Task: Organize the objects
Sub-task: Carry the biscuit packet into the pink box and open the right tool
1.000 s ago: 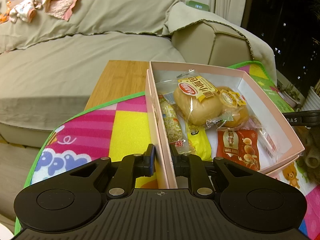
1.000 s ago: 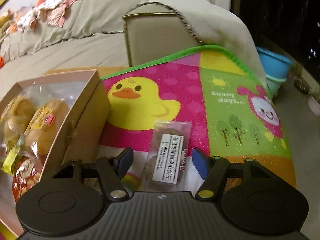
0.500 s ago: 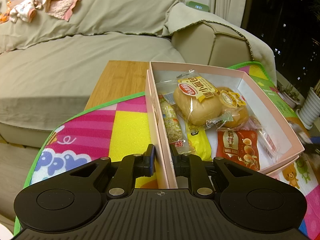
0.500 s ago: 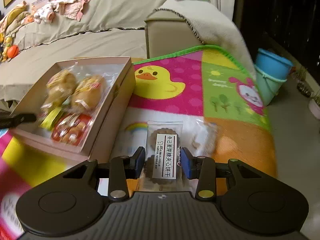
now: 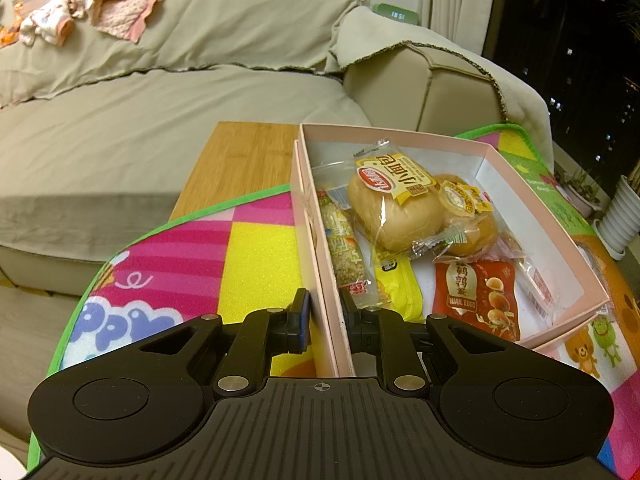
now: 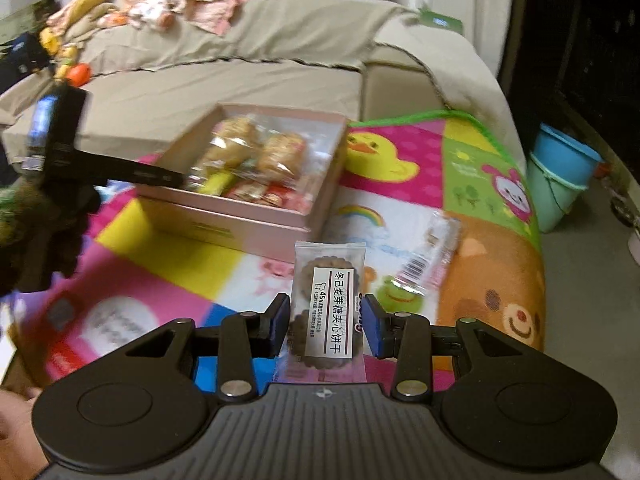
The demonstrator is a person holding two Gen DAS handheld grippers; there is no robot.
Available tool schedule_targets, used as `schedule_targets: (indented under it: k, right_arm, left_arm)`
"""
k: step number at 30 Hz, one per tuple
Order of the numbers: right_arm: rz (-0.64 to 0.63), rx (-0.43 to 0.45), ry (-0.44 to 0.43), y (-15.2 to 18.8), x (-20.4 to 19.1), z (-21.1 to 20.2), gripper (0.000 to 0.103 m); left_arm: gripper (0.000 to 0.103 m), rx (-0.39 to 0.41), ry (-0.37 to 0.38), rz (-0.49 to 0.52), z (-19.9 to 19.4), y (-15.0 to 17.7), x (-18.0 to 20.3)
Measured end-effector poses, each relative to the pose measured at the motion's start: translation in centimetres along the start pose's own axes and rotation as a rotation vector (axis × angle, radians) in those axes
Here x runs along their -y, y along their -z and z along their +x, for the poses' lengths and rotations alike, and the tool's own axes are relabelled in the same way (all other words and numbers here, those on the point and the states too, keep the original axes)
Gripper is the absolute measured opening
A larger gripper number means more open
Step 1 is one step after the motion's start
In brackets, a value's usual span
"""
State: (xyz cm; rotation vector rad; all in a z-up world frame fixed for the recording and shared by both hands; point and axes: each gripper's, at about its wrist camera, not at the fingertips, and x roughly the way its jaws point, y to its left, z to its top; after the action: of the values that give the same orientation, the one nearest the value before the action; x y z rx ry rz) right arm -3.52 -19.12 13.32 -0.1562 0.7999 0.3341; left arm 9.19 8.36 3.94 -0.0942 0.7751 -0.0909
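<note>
The left gripper (image 5: 325, 318) is pinching the box (image 5: 323, 320) wall with nearly shut fingers, likely steadying it, while the right gripper (image 6: 327, 325) is clamping a lifted biscuit pack (image 6: 328, 312), box at its eleven o'clock.

The box (image 5: 532, 204) looked like matt pink cardboard; the snack packets (image 5: 394, 196) were glossy clear plastic. The table (image 5: 244, 156) showed smooth wood grain, the mat (image 5: 192, 248) textured foam, the sofa (image 5: 120, 120) cloth.
</note>
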Motion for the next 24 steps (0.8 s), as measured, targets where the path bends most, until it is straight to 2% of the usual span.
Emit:
schedule_targets:
  k: [6, 11, 15, 18, 24]
  right_arm:
    - [-0.029, 0.148, -0.085, -4.2, -1.8, -2.9, 0.038]
    - [-0.056, 0.224, -0.087, -7.6, -3.8, -1.5, 0.039]
    - [0.027, 0.220, -0.112, -10.7, -3.6, 2.0, 0.039]
    - [0.076, 0.201, -0.096, -12.4, -3.4, 5.1, 0.039]
    - [0.174, 0.124, -0.053, -13.9, -1.3, 11.2, 0.039]
  left_arm:
    - [0.017, 0.003, 0.000, -0.003, -0.1, 0.0, 0.0]
    - [0.017, 0.003, 0.000, -0.003, 0.0, 0.0, 0.0]
    - [0.017, 0.004, 0.000, -0.004, -0.1, 0.0, 0.0]
    - [0.017, 0.004, 0.001, -0.002, -0.1, 0.0, 0.0]
    - [0.018, 0.007, 0.008, -0.002, -0.1, 0.1, -0.2]
